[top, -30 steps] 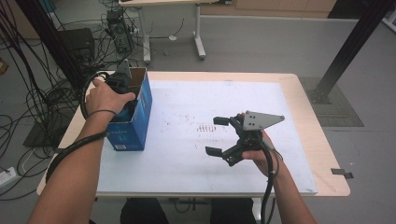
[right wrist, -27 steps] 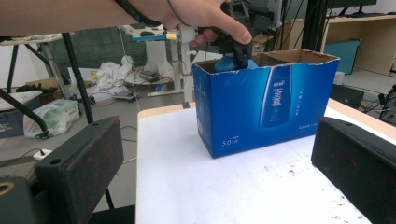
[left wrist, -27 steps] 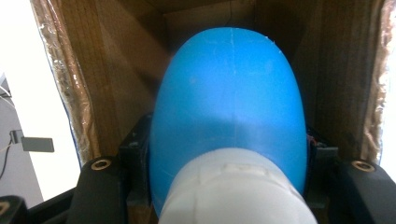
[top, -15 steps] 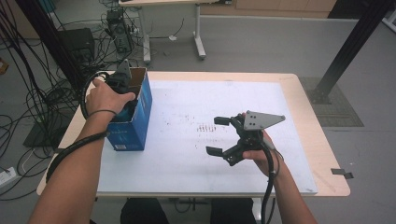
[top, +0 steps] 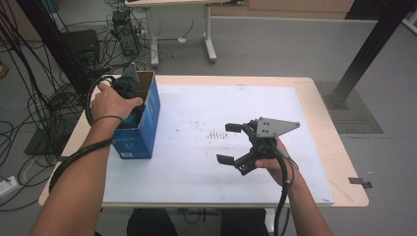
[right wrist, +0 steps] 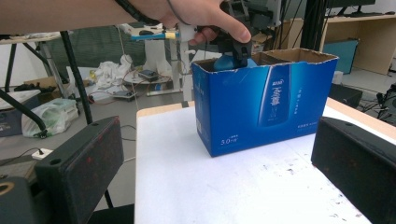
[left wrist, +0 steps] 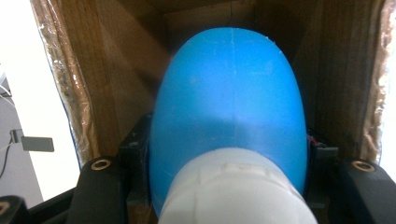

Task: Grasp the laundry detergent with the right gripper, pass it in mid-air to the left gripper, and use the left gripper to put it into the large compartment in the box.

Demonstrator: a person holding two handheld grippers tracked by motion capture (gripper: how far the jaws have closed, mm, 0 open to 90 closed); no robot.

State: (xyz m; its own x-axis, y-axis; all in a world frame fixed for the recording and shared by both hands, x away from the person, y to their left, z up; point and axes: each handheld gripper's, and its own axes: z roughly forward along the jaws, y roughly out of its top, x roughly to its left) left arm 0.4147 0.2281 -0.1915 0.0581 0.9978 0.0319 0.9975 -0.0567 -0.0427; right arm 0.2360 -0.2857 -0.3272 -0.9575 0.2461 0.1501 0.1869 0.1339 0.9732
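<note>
Right hand-held gripper (top: 230, 143): black body, two broad flat black jaws with scuffed pads, brass-ringed screw holes near the jaw bases; grey three-cornered plate on top, drilled with small holes. Left hand-held gripper (top: 127, 83): black. Black cable trails from each along bare forearms. Black band on left wrist.

1 blue box (top: 139, 129), 1 blue bottle (left wrist: 229, 98), 2 grippers: left gripper (top: 127, 84), right gripper (top: 230, 142).

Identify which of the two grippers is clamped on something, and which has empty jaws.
The left gripper, reaching into the blue box, clamps a blue rounded object. The right gripper stands open over the white mat, holding nothing.
</note>
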